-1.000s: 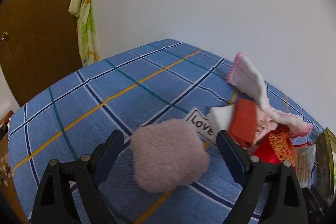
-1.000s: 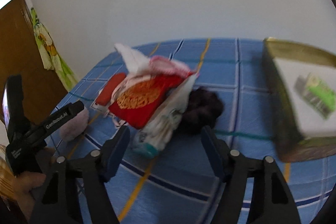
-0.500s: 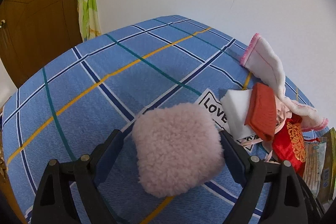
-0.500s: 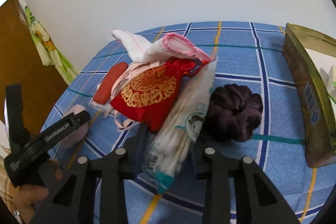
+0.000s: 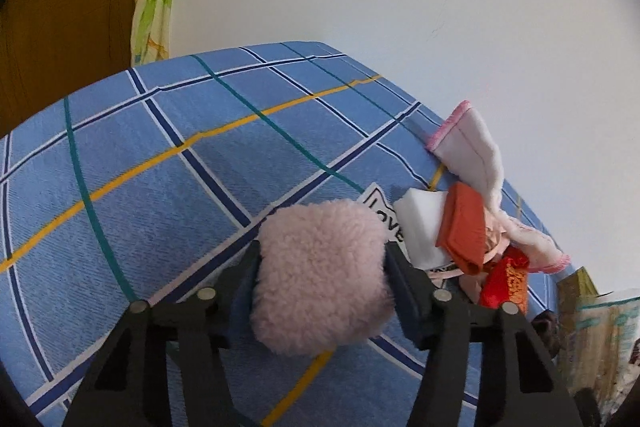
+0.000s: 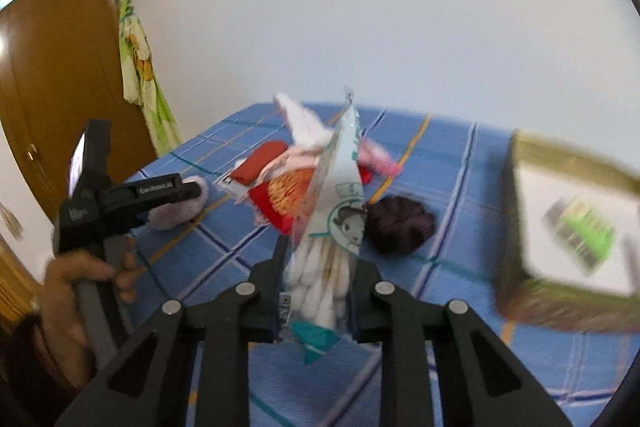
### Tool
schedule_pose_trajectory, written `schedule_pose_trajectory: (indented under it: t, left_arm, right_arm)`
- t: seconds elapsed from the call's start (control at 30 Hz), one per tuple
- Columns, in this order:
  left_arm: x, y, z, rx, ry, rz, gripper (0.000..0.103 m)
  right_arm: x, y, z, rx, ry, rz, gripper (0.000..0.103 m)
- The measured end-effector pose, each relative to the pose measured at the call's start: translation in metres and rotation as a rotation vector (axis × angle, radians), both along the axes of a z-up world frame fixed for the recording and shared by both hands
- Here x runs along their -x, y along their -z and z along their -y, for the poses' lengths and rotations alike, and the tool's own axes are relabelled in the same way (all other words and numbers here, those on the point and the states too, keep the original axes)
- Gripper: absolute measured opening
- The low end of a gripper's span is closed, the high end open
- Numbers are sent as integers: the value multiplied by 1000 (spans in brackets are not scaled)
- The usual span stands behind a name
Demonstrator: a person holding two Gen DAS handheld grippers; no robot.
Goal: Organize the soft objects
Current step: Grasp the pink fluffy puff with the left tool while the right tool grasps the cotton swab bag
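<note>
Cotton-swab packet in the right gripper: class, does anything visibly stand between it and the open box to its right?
Nothing visible does. The cotton-swab packet is lifted in the right gripper; only bare blue cloth separates it from the box. The dark scrunchie lies farther back.

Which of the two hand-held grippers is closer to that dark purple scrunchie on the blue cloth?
Right. The right hand-held gripper, clamped on a cotton swab packet, is just beside the scrunchie. The left hand-held gripper holds a pink puff beyond the pile.
</note>
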State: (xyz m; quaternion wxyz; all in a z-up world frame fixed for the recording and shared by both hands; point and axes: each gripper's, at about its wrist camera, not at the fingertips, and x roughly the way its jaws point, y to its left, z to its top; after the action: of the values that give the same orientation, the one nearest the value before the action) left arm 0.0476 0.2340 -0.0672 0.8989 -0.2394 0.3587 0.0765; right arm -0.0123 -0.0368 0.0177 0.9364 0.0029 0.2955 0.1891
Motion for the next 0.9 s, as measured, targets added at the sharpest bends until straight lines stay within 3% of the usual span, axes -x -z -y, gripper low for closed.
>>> schedule_pose_trajectory:
  t: [0.17,0.27,0.4,0.57,0.9]
  left_arm:
    - [1,-3,3,1,15,10,54]
    - [2,-5,6,-5,30,32,47]
    - [15,-20,19,-53,80,131,39]
    - [27,-37,40,-161,124,211,38]
    - [54,-54,62,-214,133,375,38]
  right_arm:
    - [10,-12,5,21,-4,88,23]
    - [12,-14,5,36,-3,112,23]
    - [14,-15,4,44,-4,128,23]
    - [19,-19,13,33,21,159,23]
    - [27,-34,42,16,105,242,23]
